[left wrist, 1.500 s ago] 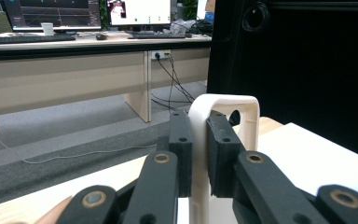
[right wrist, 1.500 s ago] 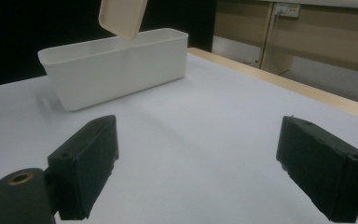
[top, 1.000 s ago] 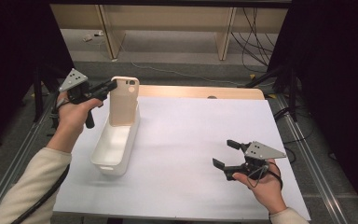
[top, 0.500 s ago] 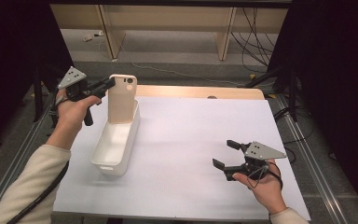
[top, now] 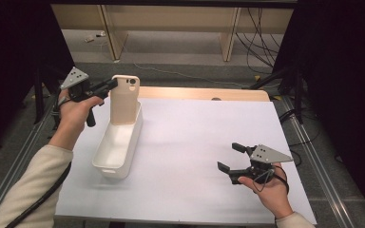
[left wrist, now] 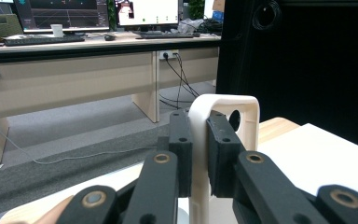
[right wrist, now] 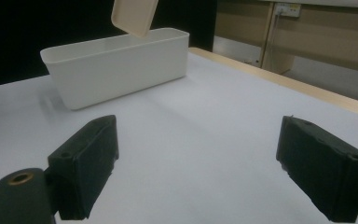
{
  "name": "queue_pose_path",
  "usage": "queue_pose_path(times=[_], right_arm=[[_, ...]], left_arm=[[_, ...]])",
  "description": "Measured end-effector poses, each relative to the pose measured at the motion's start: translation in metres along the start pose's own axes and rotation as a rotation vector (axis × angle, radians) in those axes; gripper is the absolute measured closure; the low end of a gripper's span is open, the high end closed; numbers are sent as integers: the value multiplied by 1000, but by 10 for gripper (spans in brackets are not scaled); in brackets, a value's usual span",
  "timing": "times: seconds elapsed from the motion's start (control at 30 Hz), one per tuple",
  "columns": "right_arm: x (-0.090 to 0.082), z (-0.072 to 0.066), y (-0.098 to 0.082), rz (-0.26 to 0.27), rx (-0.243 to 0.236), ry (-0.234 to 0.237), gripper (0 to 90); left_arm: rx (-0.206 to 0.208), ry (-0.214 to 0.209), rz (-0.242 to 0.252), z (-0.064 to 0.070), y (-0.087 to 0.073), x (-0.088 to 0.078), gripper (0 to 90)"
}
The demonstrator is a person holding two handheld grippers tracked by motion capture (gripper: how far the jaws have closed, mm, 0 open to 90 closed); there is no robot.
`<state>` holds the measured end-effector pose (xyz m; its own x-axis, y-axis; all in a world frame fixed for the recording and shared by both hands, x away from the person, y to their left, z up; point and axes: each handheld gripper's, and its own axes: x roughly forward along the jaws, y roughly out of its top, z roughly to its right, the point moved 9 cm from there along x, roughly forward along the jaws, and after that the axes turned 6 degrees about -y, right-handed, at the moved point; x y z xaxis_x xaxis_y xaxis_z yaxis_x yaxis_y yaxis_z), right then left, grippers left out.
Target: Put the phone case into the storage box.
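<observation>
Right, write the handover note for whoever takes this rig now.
Left tool: shut on the top edge of the phone case, holding it upright over the far end of the bin.
Right tool: open, holding nothing, low over the white table near the right front.
Done: case gripped and brought to the bin; its lower end looks to be at or just inside the rim.
Left: probably lower the case into the bin and release it.
</observation>
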<state>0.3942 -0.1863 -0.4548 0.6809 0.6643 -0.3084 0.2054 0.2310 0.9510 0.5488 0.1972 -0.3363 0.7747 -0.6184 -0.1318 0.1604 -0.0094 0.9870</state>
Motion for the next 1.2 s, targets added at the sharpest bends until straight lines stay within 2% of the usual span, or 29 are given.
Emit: queue_pose_path(times=[0.1, 0.13, 0.6, 0.67, 0.7, 0.73, 0.87, 0.9, 0.93, 0.97, 1.0, 1.03, 1.07, 1.2], right_arm=[[0, 0, 0, 1, -5, 2, 141], [3, -1, 1, 30, 1, 10, 141], [2, -3, 0, 22, 6, 17, 143], [1, -5, -1, 6, 25, 25, 143], [1, -5, -1, 6, 25, 25, 143], [2, -3, 0, 20, 5, 18, 143], [1, -4, 0, 26, 6, 19, 143], [1, -5, 1, 27, 10, 19, 143], [1, -8, 0, 26, 35, 39, 143], [1, -6, 1, 31, 10, 20, 143], [1, -8, 0, 28, 31, 35, 143], [0, -8, 0, 17, 30, 33, 143], [0, -6, 1, 32, 5, 26, 143], [-1, -7, 0, 22, 2, 24, 143]], left_arm=[[4, 3, -2, -2, 0, 0, 818], [6, 3, -2, -3, 0, 1, 818], [-1, 10, 1, -9, -1, 5, 818], [0, 11, -2, -10, -1, 5, 818], [0, 12, 0, -10, -1, 6, 818], [3, 14, 0, -11, 0, 6, 818], [5, 15, -3, -13, -1, 6, 818], [6, 16, -4, -13, -1, 7, 818], [5, 17, -3, -14, -1, 7, 818], [2, 20, -2, -14, -2, 7, 818], [2, 20, -2, -15, -2, 7, 818], [3, 19, -3, -15, -2, 7, 818], [1, 20, -5, -15, -3, 7, 818], [2, 24, -6, -18, -5, 9, 817]])
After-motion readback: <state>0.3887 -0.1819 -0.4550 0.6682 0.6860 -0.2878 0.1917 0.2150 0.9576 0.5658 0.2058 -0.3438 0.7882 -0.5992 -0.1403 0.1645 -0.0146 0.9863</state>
